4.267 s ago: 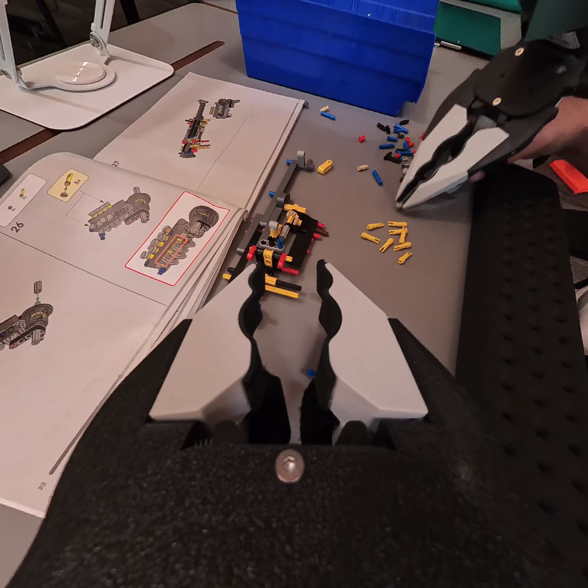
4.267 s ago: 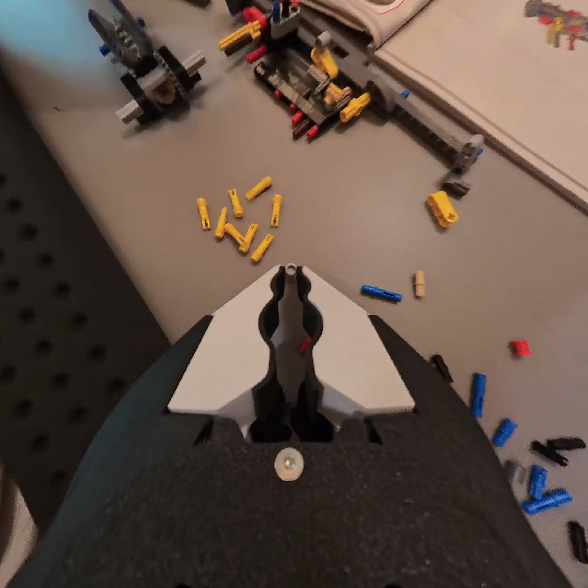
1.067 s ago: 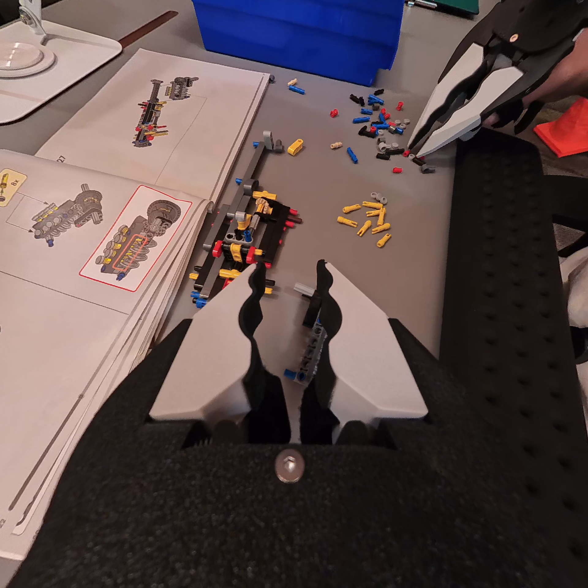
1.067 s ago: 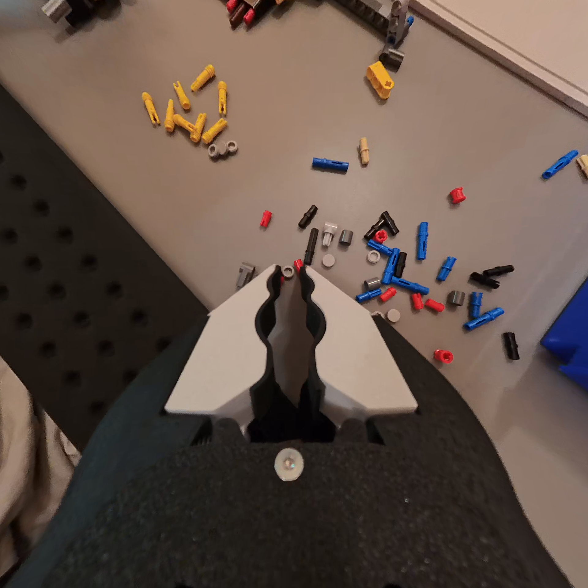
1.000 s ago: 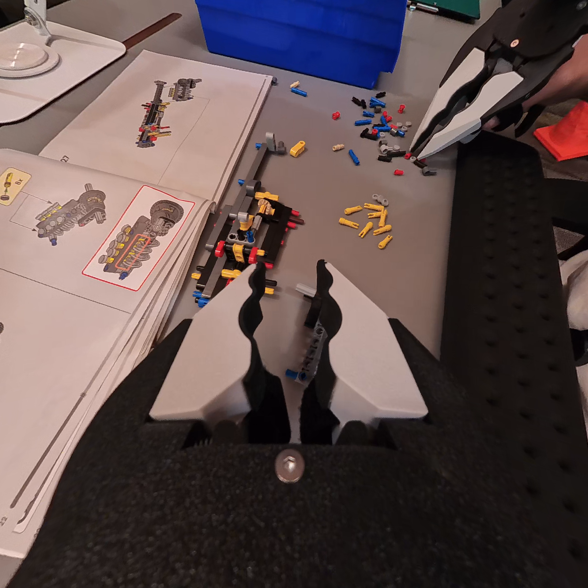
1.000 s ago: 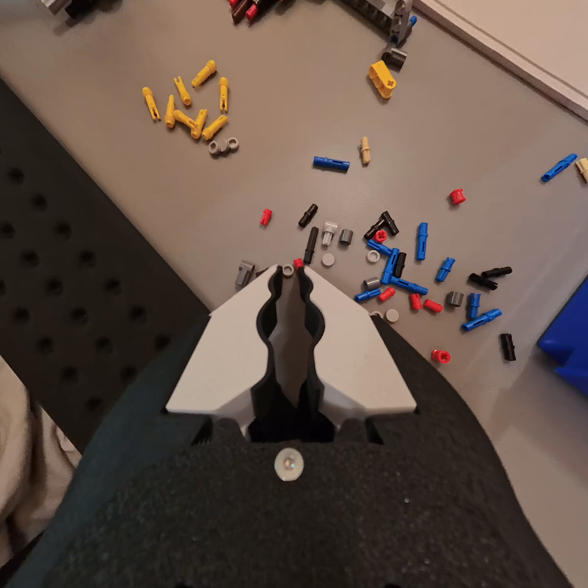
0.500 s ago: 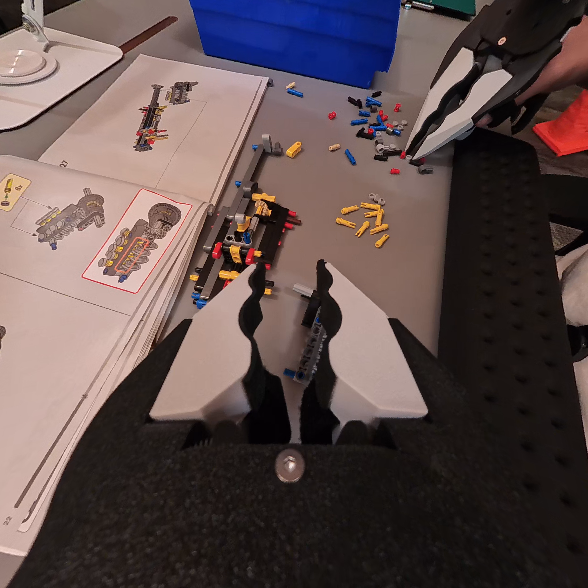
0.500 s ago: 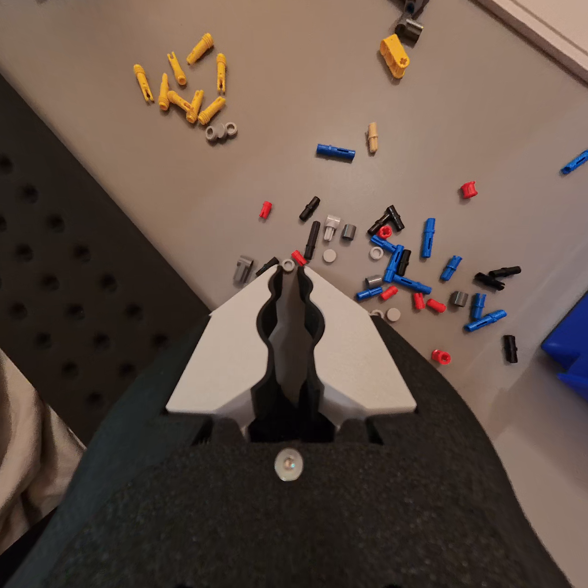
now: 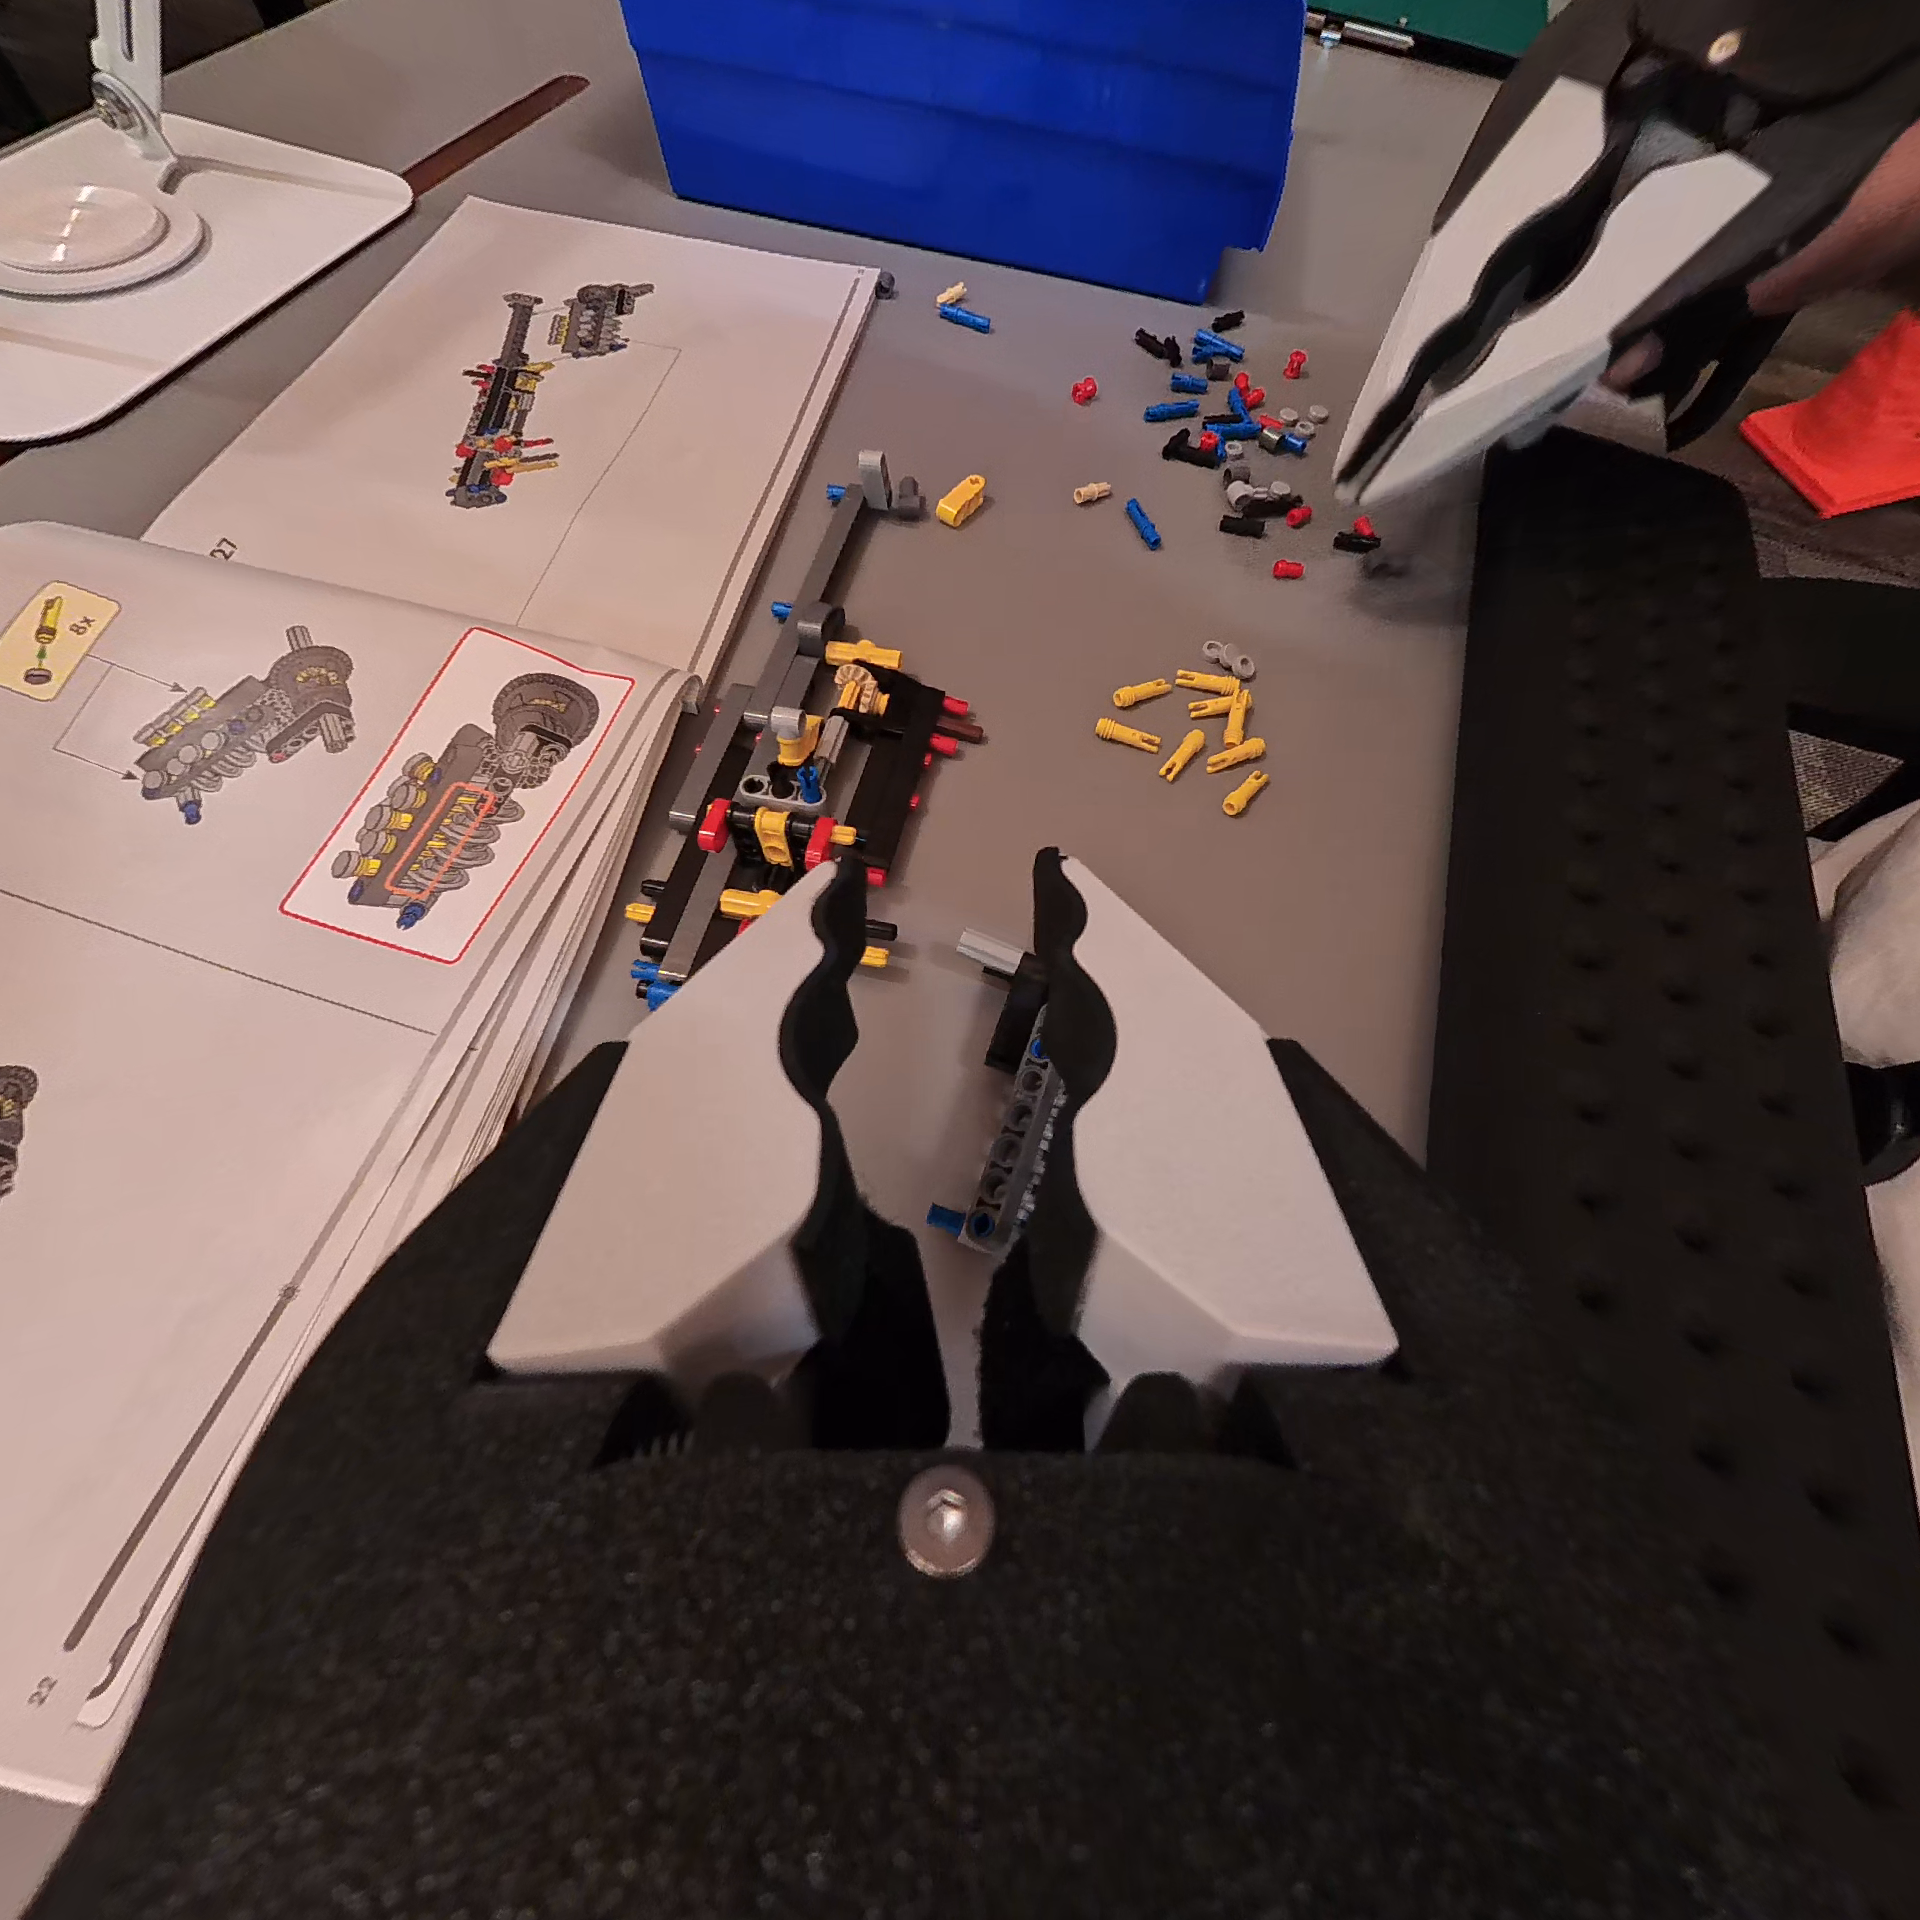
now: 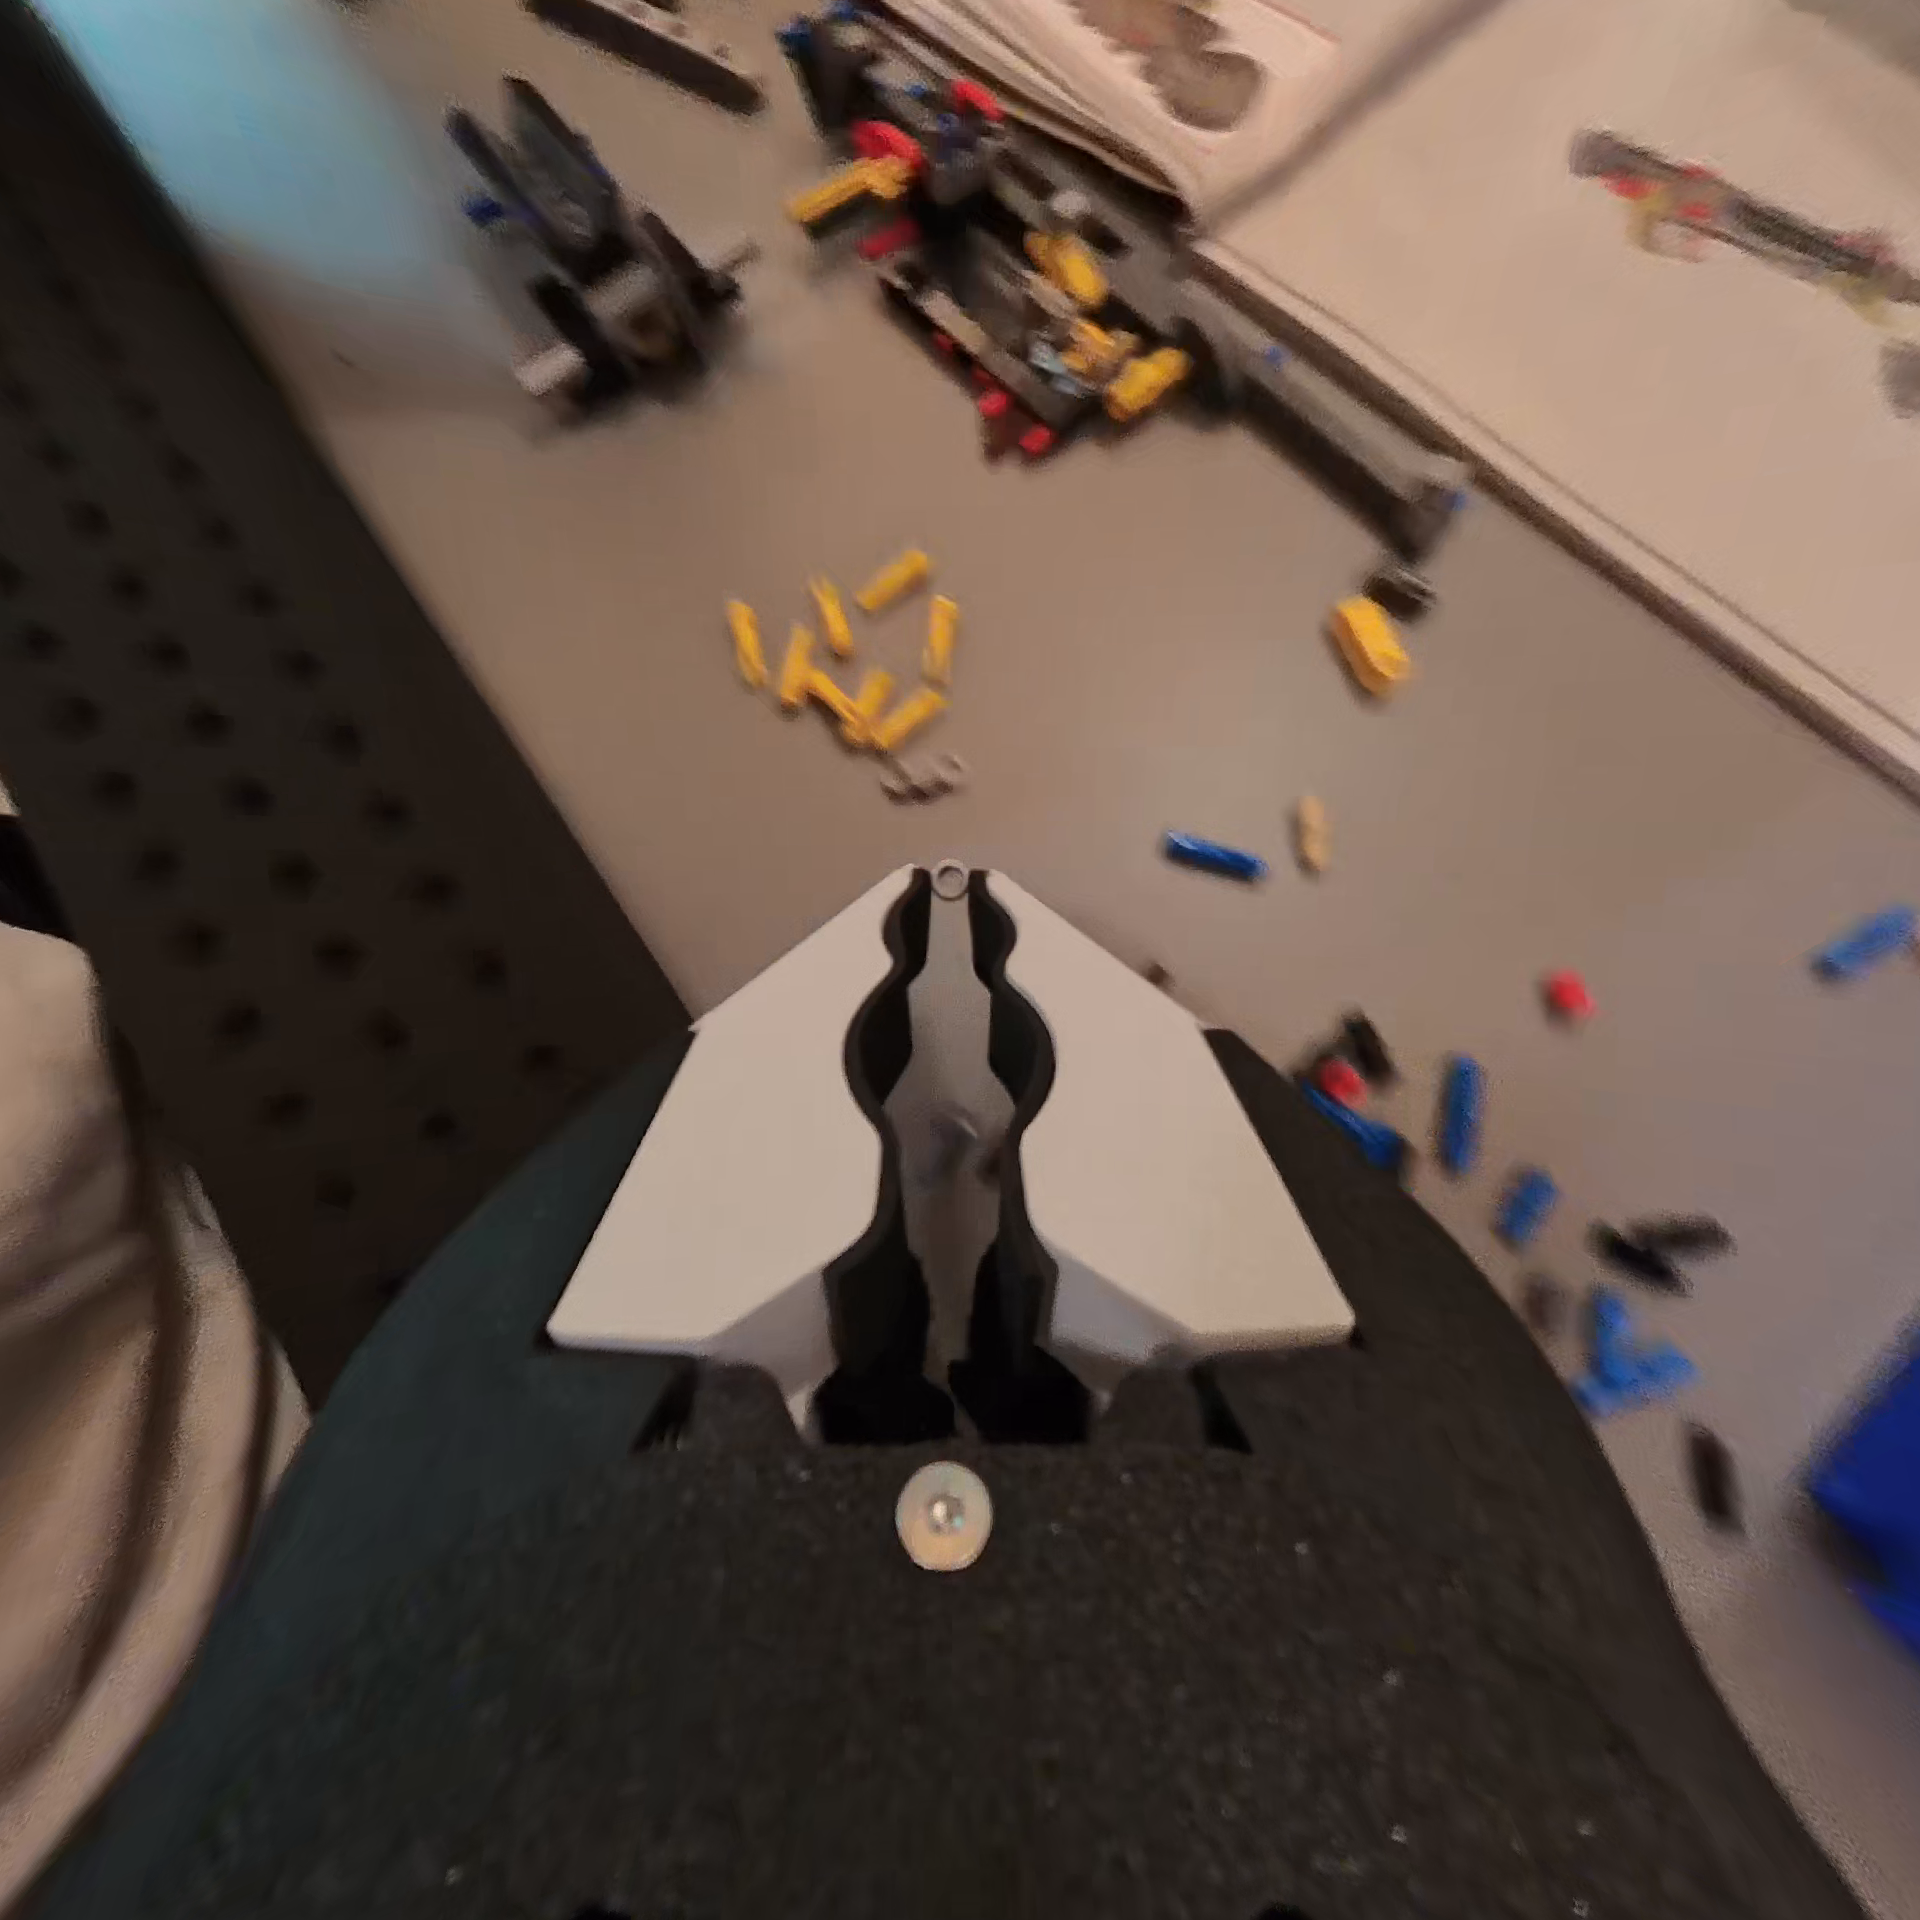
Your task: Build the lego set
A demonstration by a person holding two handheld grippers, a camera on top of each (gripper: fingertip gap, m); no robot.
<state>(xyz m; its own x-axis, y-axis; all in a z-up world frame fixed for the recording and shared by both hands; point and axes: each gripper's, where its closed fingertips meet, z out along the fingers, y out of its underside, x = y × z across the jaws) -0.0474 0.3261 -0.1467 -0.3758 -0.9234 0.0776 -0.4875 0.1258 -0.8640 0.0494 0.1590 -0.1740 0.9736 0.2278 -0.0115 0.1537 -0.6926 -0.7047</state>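
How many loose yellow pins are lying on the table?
8, all in one cluster on the grey table, to the right of the half-built frame. None seem hidden.

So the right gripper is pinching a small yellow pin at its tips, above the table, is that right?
Not quite. The right gripper is pinching a small grey bush at its tips, not a yellow pin; the right wrist view shows it. The yellow pins lie loose on the table.

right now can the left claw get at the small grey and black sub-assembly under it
Probably yes. The left claw is open, and the small sub-assembly lies on the table between its fingers, against the right one. Nothing covers it; the bigger chassis sits apart.
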